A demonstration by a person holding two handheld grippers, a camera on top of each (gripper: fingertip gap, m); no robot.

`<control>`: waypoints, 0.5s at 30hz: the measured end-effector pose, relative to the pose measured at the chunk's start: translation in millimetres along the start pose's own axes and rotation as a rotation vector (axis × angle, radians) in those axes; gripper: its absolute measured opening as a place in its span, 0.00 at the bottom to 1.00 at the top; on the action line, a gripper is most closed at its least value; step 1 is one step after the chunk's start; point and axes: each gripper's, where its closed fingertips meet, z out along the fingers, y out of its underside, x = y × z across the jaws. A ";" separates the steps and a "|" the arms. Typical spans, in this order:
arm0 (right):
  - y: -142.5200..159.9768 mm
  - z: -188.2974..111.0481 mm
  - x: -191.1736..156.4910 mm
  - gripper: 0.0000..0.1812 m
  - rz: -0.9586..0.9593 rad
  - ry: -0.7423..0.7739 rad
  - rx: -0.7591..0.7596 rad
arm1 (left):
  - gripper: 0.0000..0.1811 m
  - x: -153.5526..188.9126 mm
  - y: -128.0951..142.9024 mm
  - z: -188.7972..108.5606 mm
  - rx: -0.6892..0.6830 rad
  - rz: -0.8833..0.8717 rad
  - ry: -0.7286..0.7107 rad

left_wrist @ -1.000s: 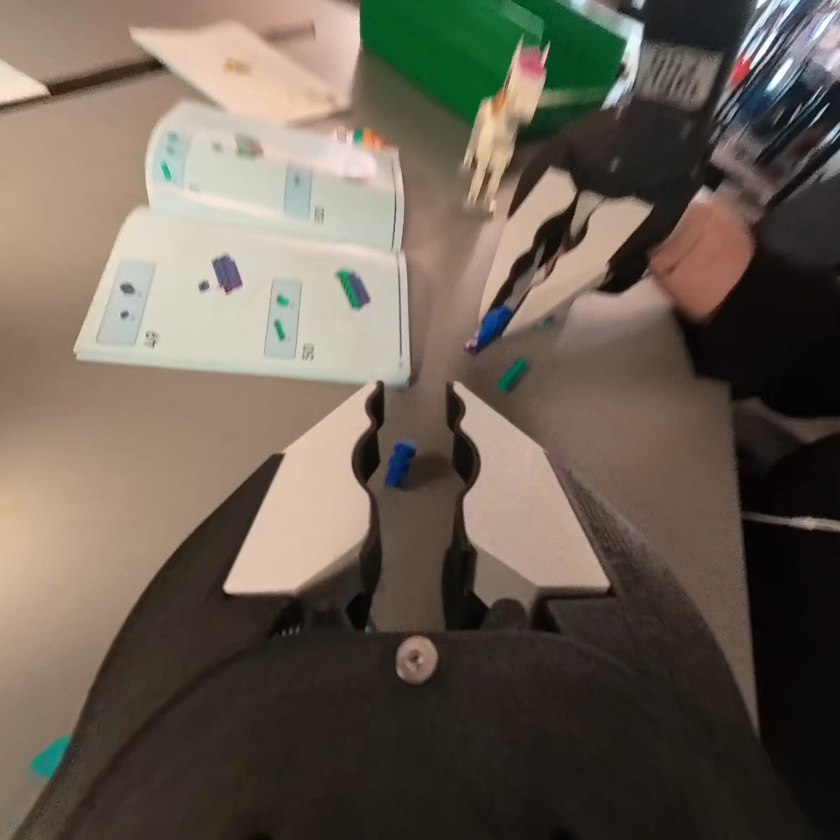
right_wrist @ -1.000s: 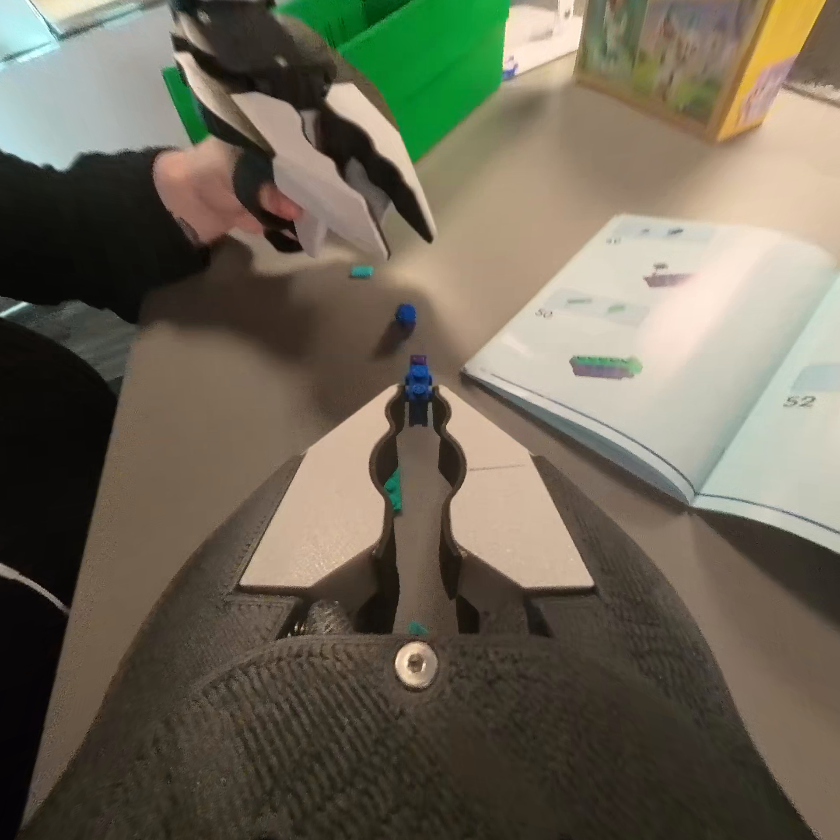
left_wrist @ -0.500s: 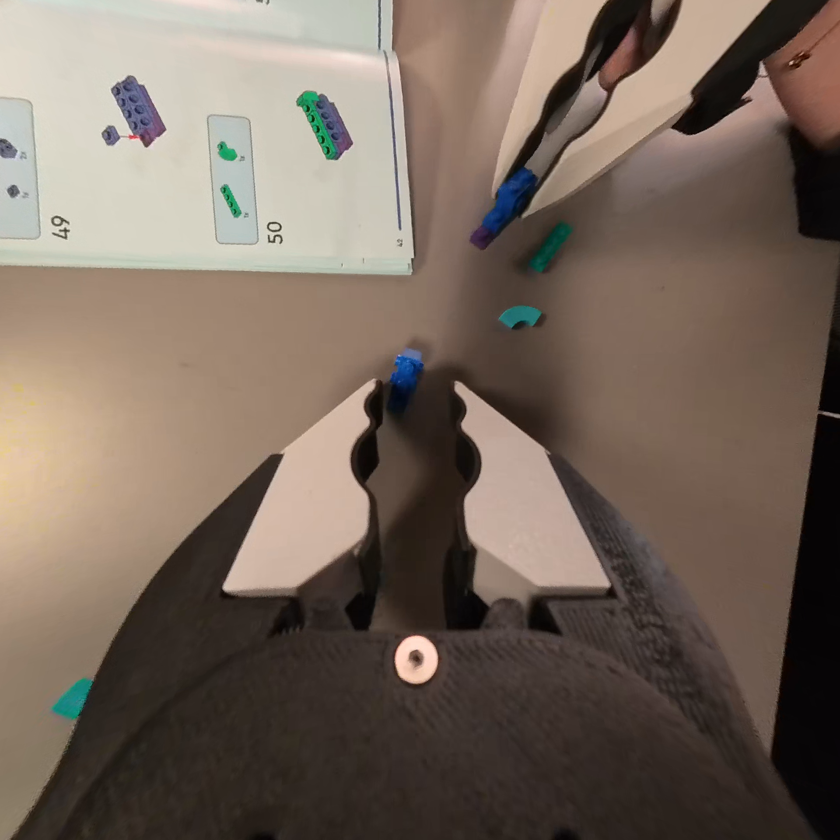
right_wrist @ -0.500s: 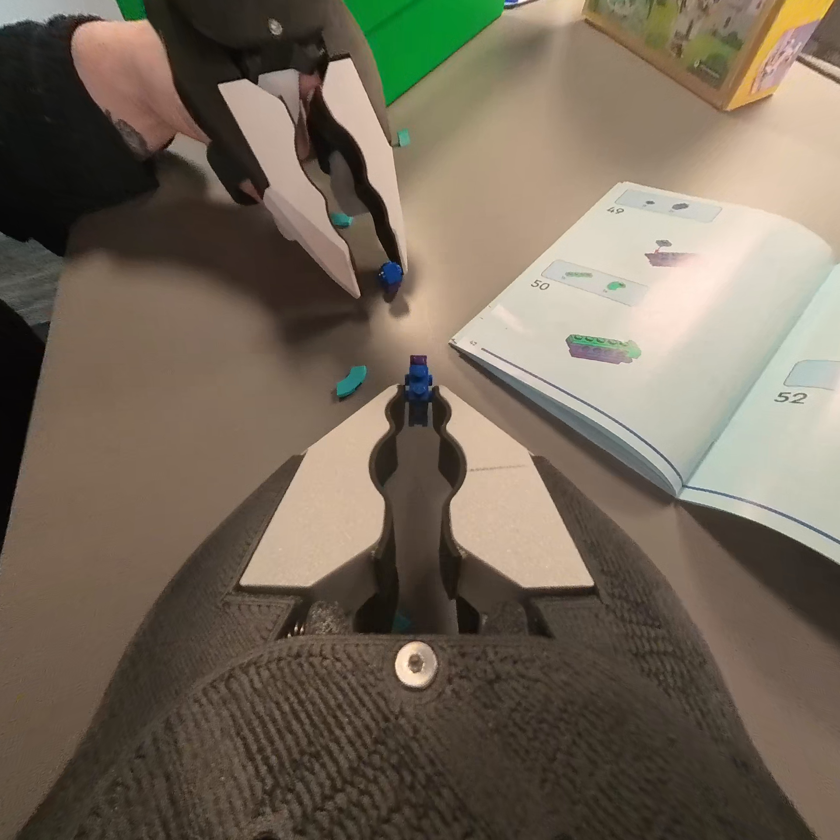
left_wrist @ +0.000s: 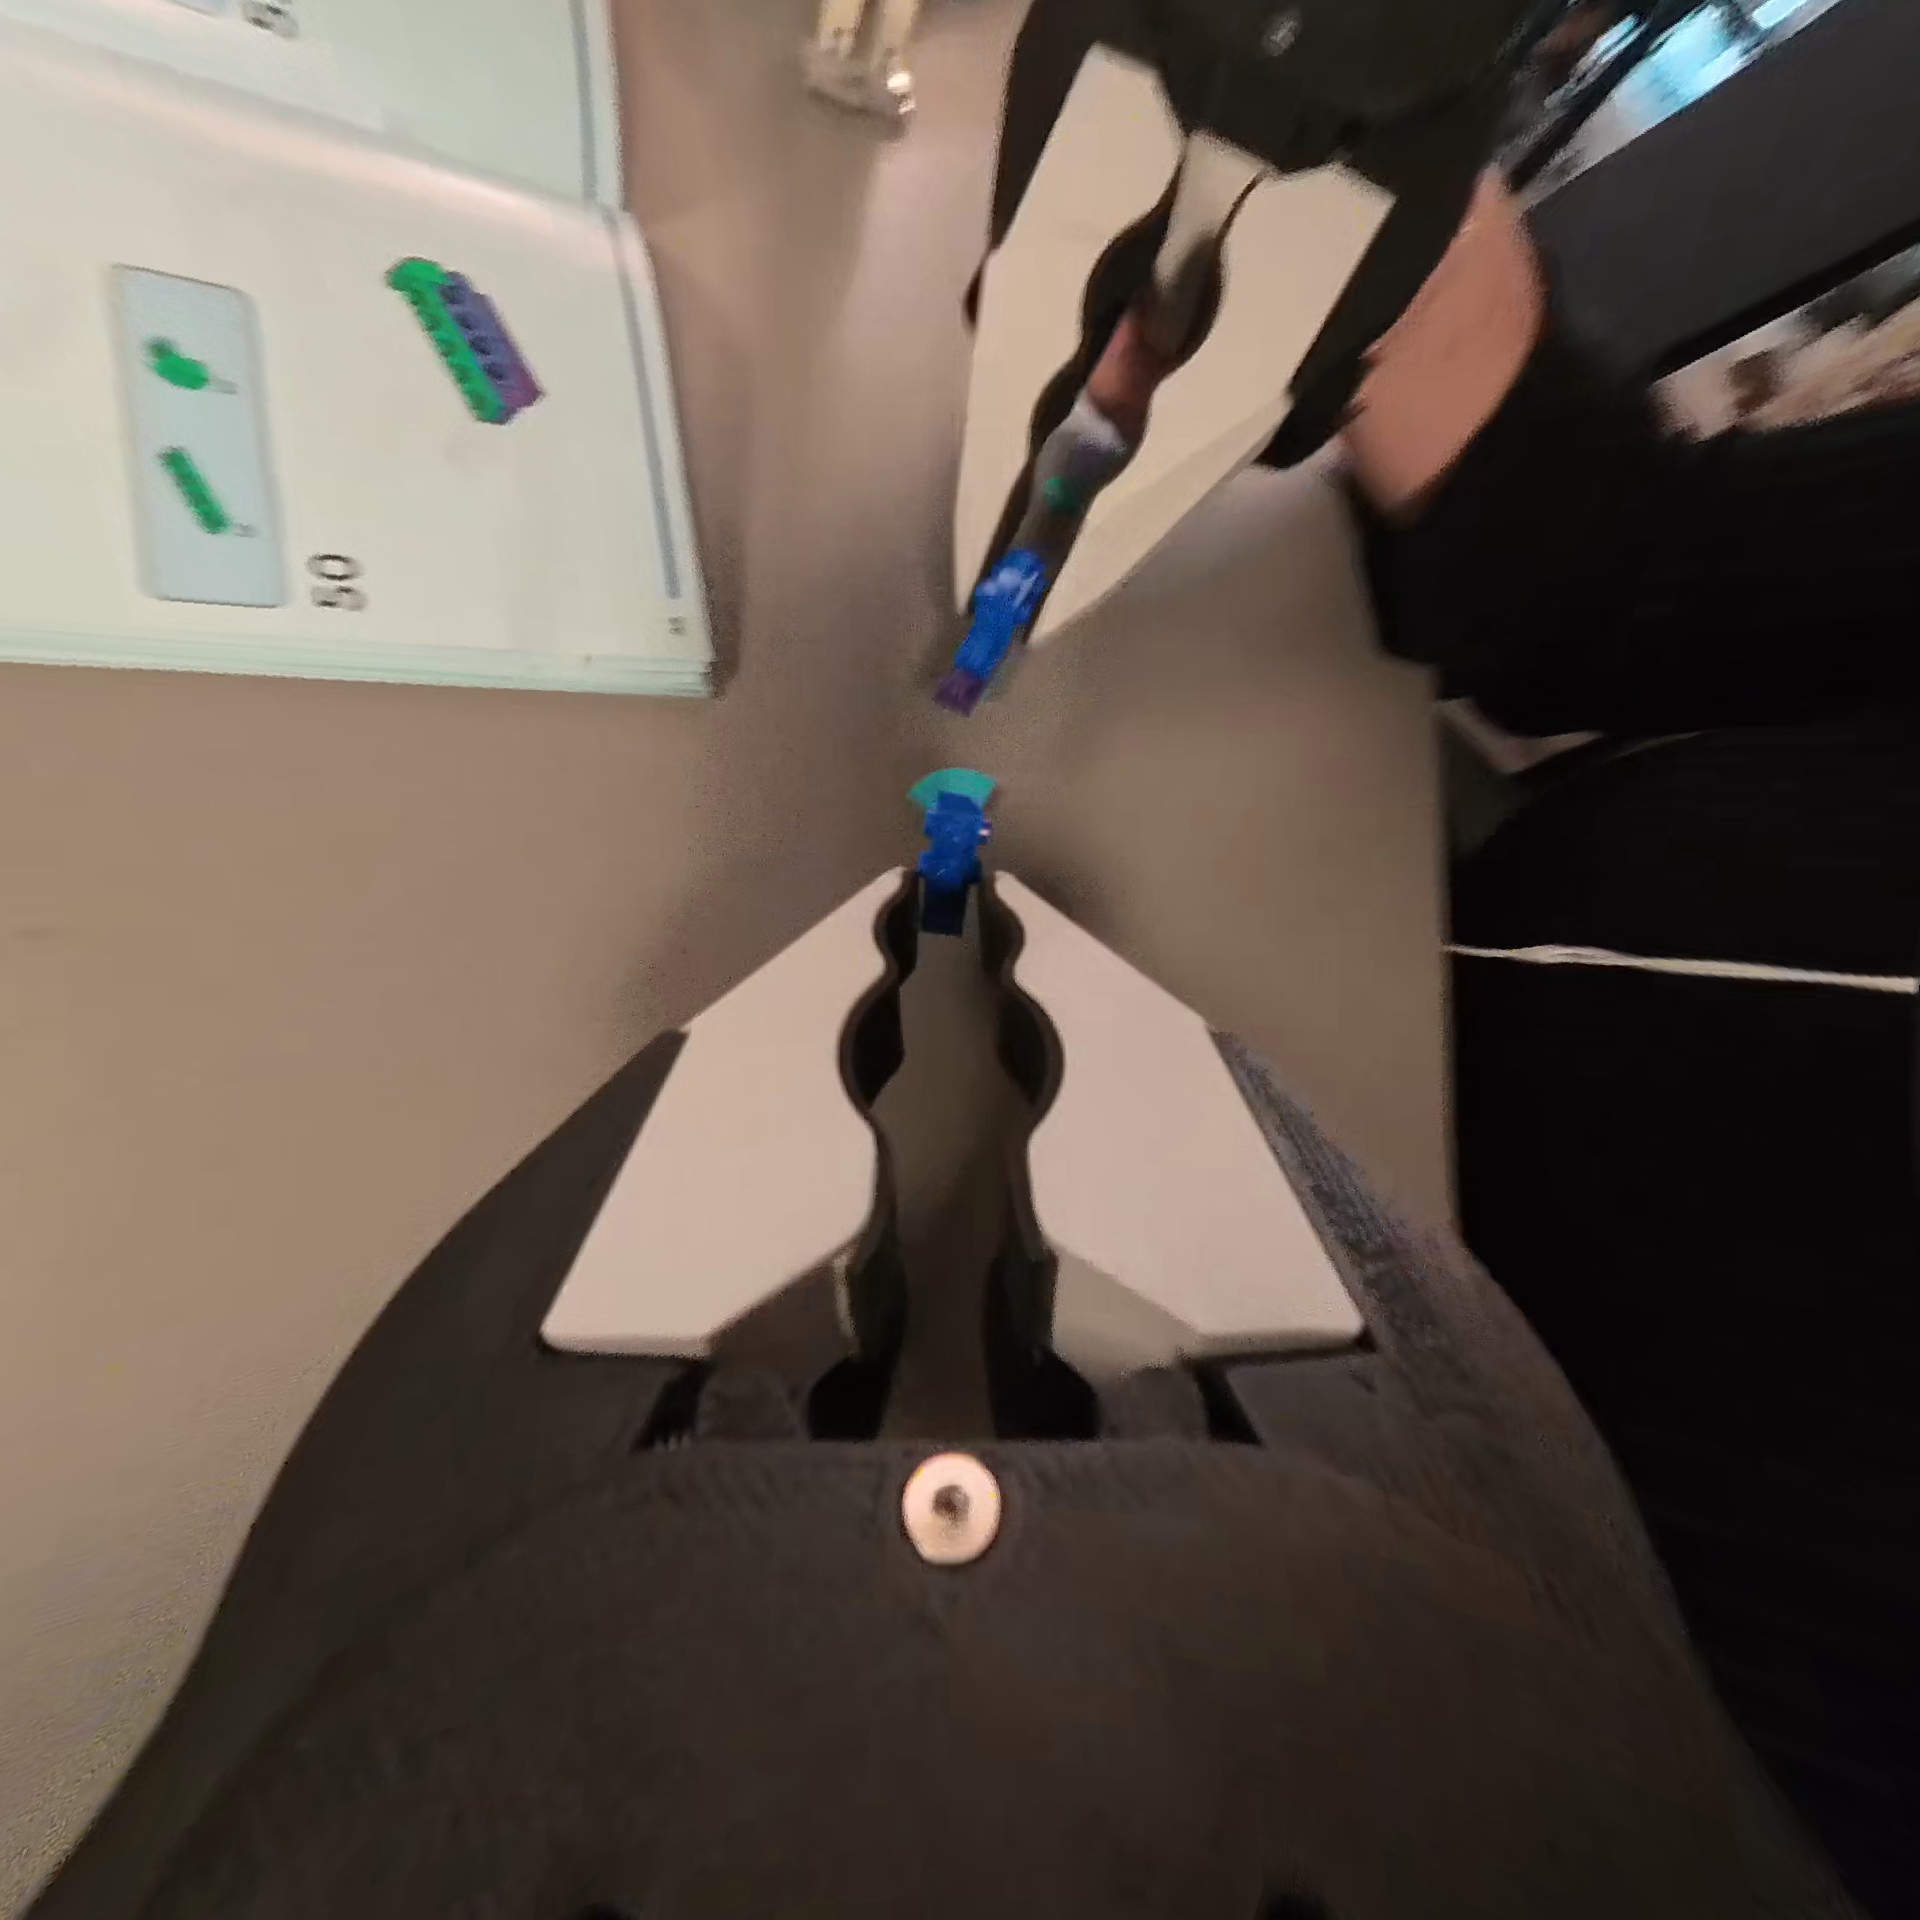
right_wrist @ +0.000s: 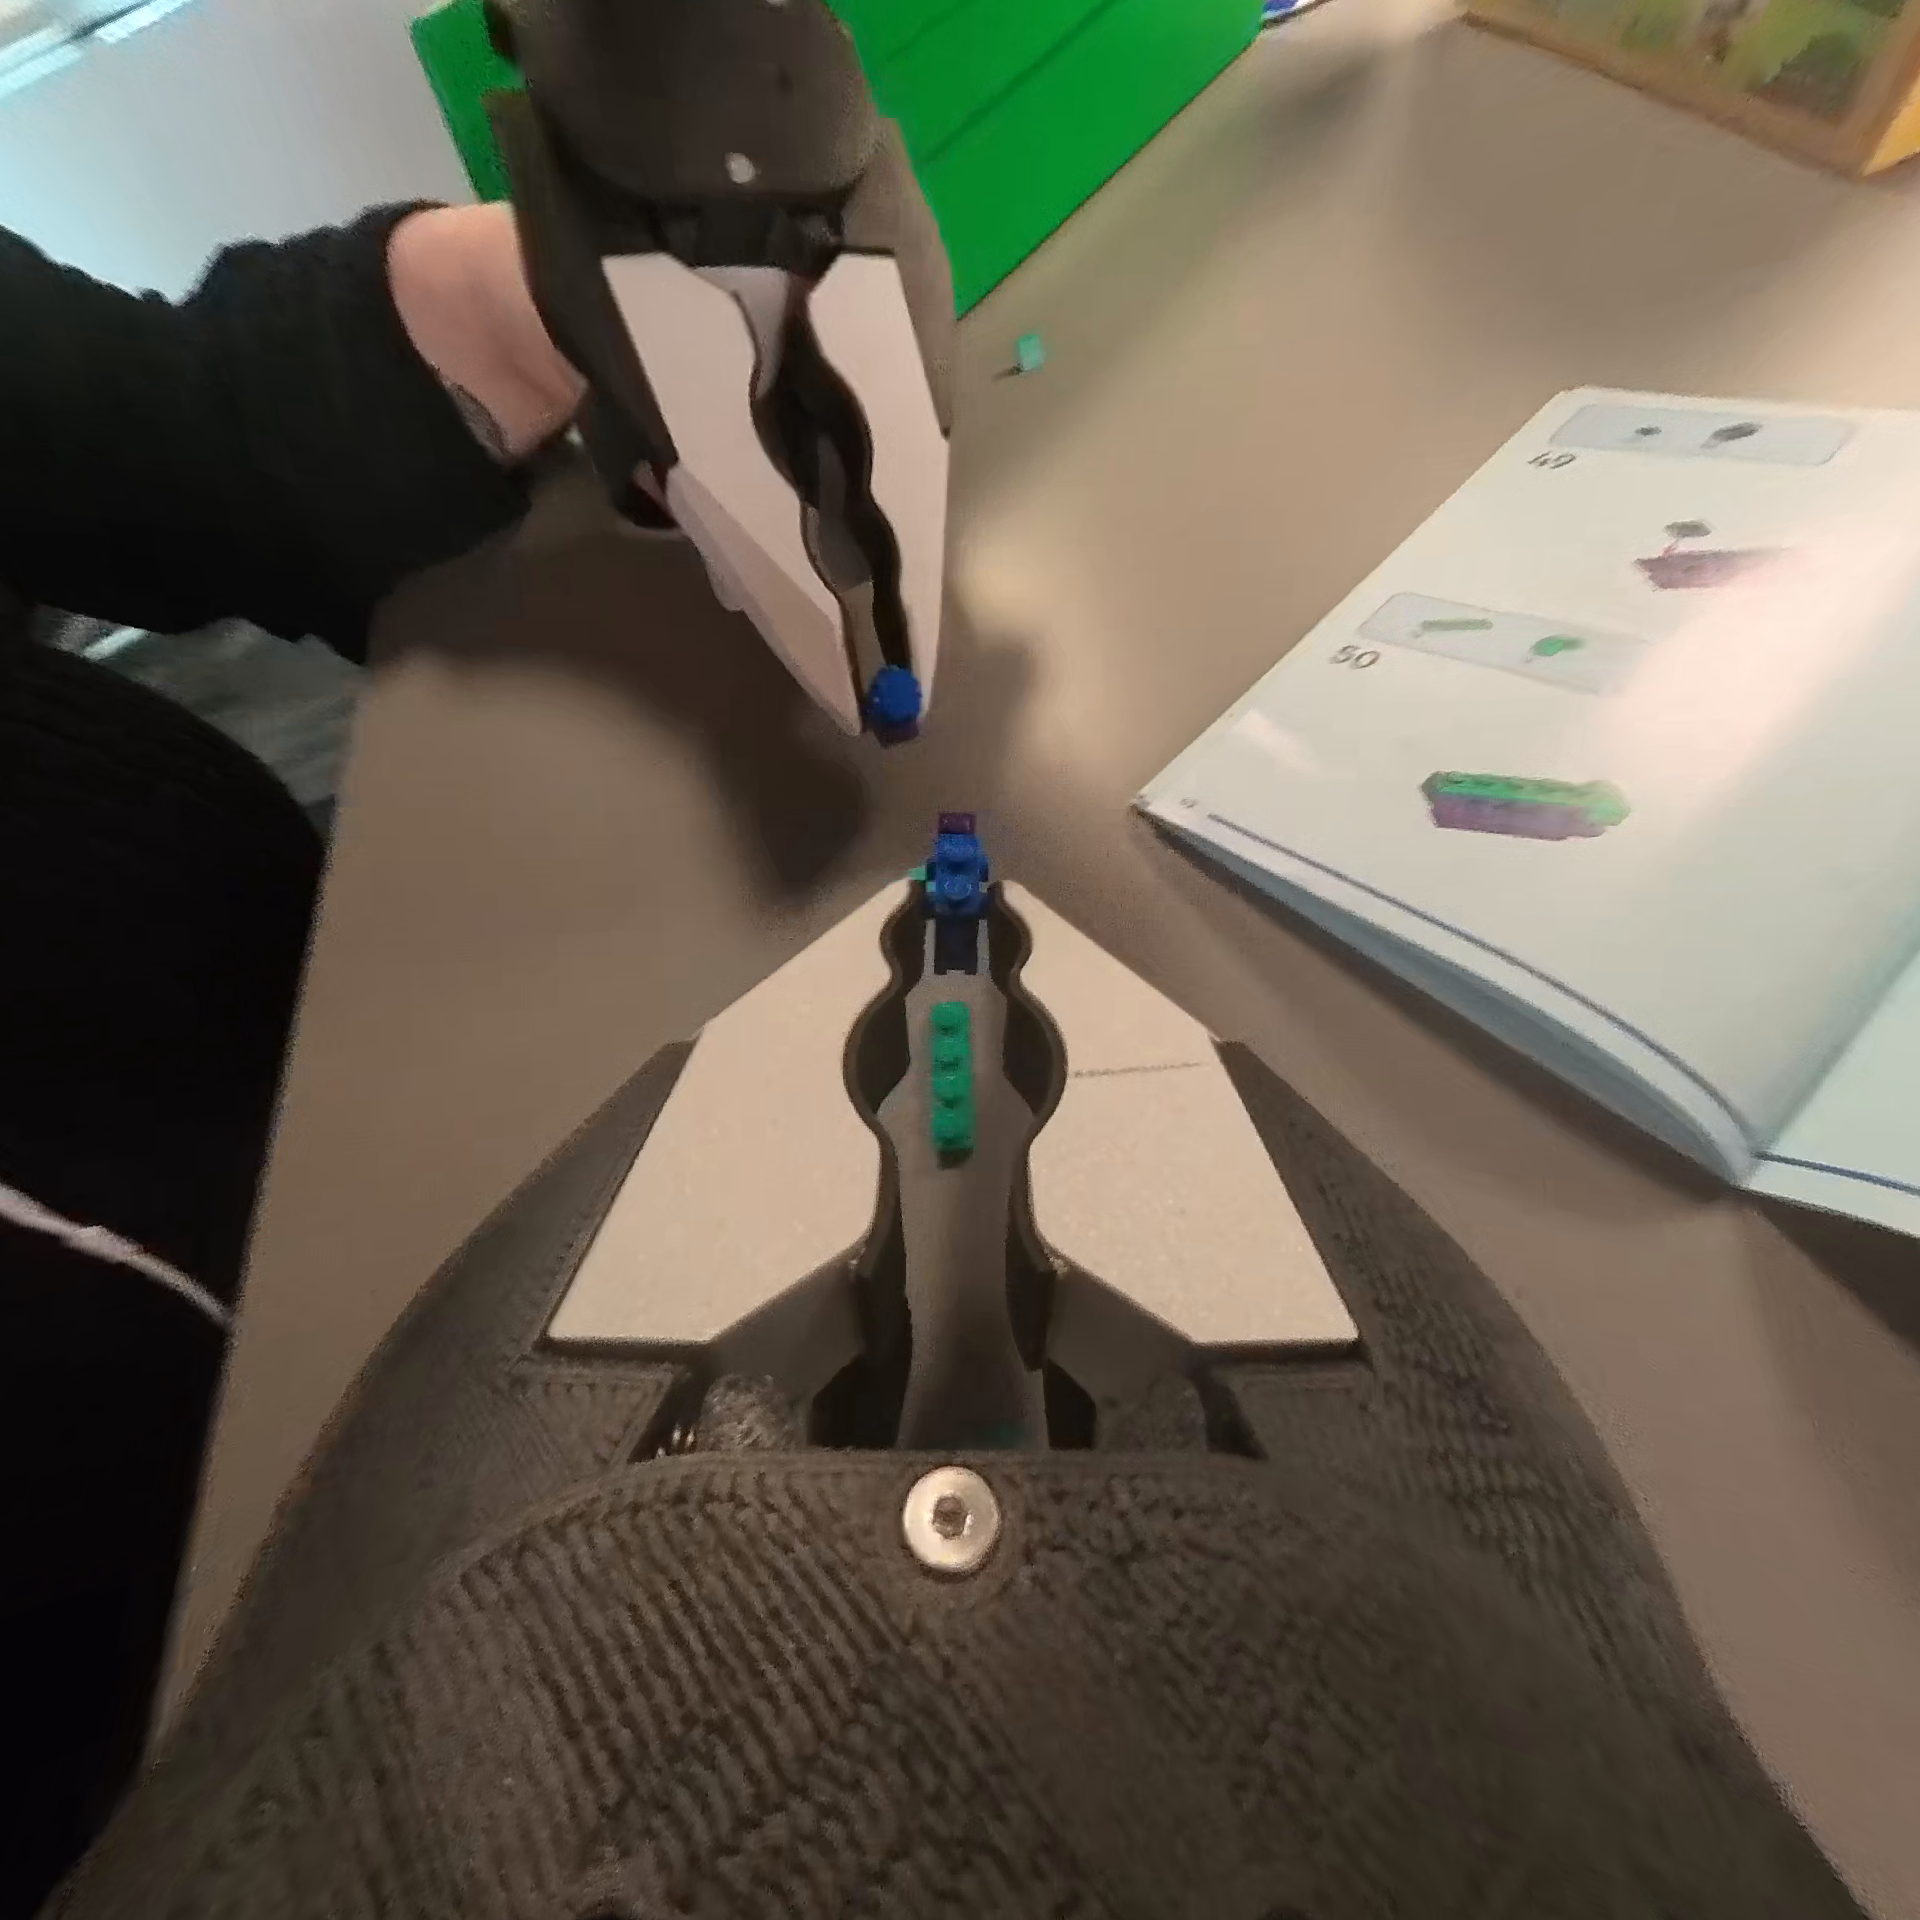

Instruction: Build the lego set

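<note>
Grey-brown table (right_wrist: 1195, 312): open instruction booklet (right_wrist: 1558, 831) right, green bin (right_wrist: 1018, 114) far, contents hidden. Left gripper (left_wrist: 948, 878) clamps a small blue piece (left_wrist: 951, 847); right gripper (right_wrist: 958, 883) pinches a blue-purple assembly (right_wrist: 958, 868). Green plate (right_wrist: 951, 1081) lies near, between right's fingers.

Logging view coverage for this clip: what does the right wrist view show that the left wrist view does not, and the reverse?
Only the right wrist view shows the green bin, the yellow-edged box and the green plate lying under its fingers. Only the left wrist view shows the teal curved piece and pale figure. Both show the instruction booklet, the table, and each gripper, left gripper and right gripper, shut on a blue piece.
</note>
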 end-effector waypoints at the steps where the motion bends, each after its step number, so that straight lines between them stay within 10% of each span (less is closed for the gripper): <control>1: 0.3 0.6 -4.9 0.05 0.027 -0.035 -0.003 | 0.06 6.6 -1.8 -0.6 0.012 -0.040 0.061; 15: 7.1 7.5 -54.6 0.05 0.174 -0.324 -0.080 | 0.06 42.7 23.6 13.9 -0.145 -0.210 0.328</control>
